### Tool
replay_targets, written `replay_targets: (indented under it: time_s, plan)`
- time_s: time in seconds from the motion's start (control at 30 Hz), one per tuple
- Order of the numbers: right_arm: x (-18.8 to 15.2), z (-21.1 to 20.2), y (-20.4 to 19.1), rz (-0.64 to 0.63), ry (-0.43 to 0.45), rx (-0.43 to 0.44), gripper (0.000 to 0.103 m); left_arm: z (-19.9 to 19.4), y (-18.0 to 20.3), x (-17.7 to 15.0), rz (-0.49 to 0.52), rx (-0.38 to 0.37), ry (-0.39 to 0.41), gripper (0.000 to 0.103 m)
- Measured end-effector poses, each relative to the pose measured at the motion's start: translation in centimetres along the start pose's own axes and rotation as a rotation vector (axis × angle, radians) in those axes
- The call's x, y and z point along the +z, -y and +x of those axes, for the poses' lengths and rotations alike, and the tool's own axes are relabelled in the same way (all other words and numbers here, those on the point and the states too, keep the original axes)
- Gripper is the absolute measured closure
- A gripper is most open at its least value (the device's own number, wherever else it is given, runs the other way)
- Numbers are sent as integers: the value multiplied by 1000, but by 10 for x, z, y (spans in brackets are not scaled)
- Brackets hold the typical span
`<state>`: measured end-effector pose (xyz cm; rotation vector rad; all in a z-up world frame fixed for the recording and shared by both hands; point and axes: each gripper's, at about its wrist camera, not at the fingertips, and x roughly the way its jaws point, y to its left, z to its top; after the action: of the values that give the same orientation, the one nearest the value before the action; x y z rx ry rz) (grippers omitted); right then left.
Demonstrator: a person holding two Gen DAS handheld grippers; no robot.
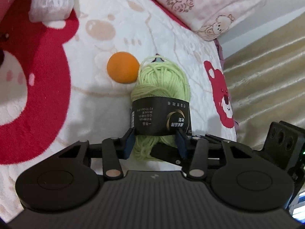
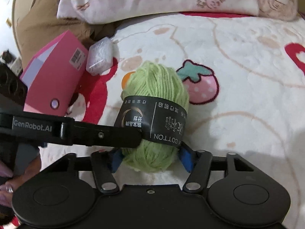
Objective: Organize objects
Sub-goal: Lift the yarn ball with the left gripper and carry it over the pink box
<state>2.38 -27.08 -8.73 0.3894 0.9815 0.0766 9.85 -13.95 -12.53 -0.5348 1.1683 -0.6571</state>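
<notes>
We judged that both grippers, left (image 1: 155, 140) and right (image 2: 151, 157), had their fingers closed on one green yarn skein (image 1: 160, 95) mid-bed; opposing pulls could slip its paper band. We counted one skein, one orange ball (image 1: 123, 67), one pink box (image 2: 55, 78), one white packet (image 2: 100, 58).

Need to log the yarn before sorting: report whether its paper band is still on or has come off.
Still on. The black paper band wraps the middle of the green yarn skein, with yarn showing at both ends.
</notes>
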Motion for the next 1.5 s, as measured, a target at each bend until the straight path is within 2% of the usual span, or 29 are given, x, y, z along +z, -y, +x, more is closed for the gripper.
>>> replay_targets:
  time_s: [0.13,0.47,0.77,0.9,1.1,1.23,1.5]
  plan:
    - [0,-10,-12,-4,-3,-23,49,-9,9,-7,45,3,6,62]
    - [-6,-32,-63,-25,-82,-52,46,-57,11,-20,89,-22,-49,61]
    - [-20,-61,-113,-47,-82,-68,46,-108,16,-32,123,-34,-107,61]
    - [-25,-76,-133,-89,-95,-54,46,-131,19,-34,117,-35,-145,61]
    - [-22,-97,-159,-77,-114,13,46,-176,27,-32,143,-32,-180,62]
    - [-12,-107,-184,-99,-130,41,46,-207,27,-28,149,-33,-167,61]
    - [8,-107,-234,-204,-111,41,46,-258,15,-18,174,-12,-95,61]
